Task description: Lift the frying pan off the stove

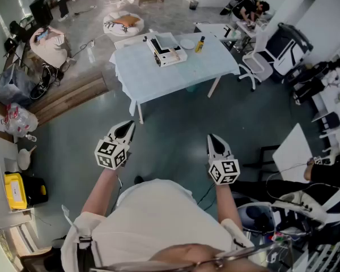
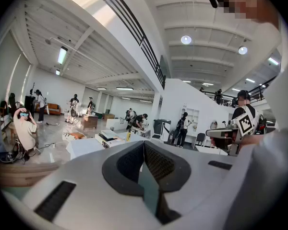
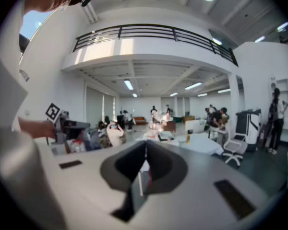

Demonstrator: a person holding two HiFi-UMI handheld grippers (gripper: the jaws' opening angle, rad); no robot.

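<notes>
Both tongs, the left gripper (image 1: 128, 126) and the right gripper (image 1: 212, 137), are closed on nothing and held at lower centre. At upper centre the stove (image 1: 169, 54) sits on the table (image 1: 141, 78), well apart and ahead between the 2, seemingly nearer the left. The frying pan and its handle direction are too small to tell.
</notes>
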